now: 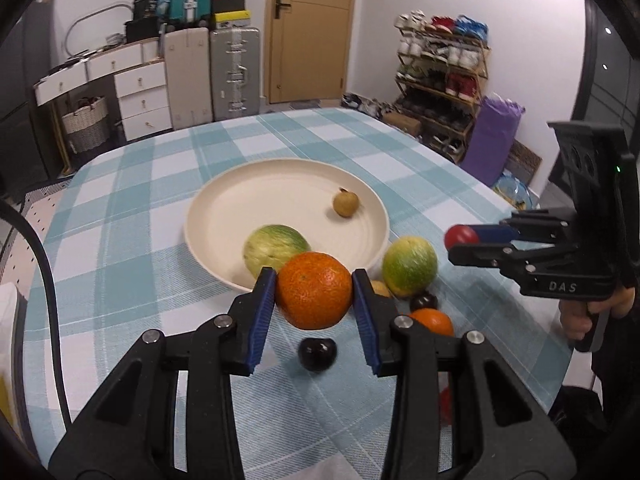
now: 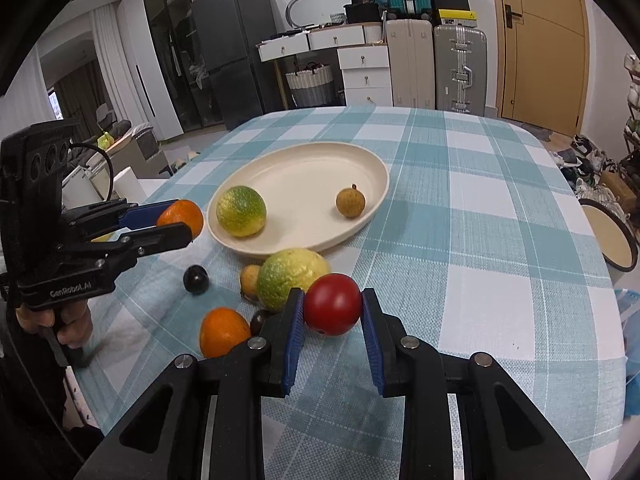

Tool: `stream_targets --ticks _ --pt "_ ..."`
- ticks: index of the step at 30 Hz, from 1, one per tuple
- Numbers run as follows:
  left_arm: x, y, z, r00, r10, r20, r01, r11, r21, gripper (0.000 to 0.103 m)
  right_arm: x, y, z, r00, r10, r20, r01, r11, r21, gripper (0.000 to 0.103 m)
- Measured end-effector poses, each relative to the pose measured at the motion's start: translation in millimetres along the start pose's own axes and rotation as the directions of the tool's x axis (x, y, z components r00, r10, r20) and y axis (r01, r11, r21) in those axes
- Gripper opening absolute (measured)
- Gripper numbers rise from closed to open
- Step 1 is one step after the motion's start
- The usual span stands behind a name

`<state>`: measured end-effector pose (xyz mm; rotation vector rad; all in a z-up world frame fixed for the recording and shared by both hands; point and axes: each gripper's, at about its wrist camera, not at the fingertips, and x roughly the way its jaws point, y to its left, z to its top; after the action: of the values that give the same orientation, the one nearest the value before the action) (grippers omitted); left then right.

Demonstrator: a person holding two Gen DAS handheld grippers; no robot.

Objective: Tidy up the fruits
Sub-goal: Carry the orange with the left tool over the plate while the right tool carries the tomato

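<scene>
Orange fruit (image 1: 314, 295) clamped between left jaws; red fruit (image 2: 332, 304) between right jaws

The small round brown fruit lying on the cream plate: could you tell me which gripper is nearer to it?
Right, by a small margin. The right gripper, shut on a red fruit, sits below the plate's rim. The left gripper, holding an orange, is across the plate from the brown fruit.

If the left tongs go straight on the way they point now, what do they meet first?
Probably the plate, near the green fruit in it. The left tongs hold an orange, which would touch first; depth is unclear.
</scene>
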<state>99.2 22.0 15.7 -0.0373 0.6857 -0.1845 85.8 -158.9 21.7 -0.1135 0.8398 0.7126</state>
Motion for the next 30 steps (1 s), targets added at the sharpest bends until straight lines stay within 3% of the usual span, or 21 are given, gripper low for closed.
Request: stream_targets --ticks 6,15,30 --pt "-12.5 21.6 7.1 0.998 0.041 0.05 -0.038 0.997 -0.062 0.035 -3.3 4.7 11.7 0.999 0.009 0.038 -0.009 1.0 -0.006 0.029" --pt "-5.3 43.8 14.8 0.995 0.078 0.056 -0.071 0.99 -0.12 0.035 -0.3 5.3 30.5 0.997 0.016 0.076 -0.016 1.0 -0.001 0.029" --pt "24.8 64.5 34.3 0.992 0.118 0.052 -0.109 0.983 -0.151 0.035 26.0 1.8 46.0 0.999 0.027 0.047 -0.028 1.0 0.013 0.029"
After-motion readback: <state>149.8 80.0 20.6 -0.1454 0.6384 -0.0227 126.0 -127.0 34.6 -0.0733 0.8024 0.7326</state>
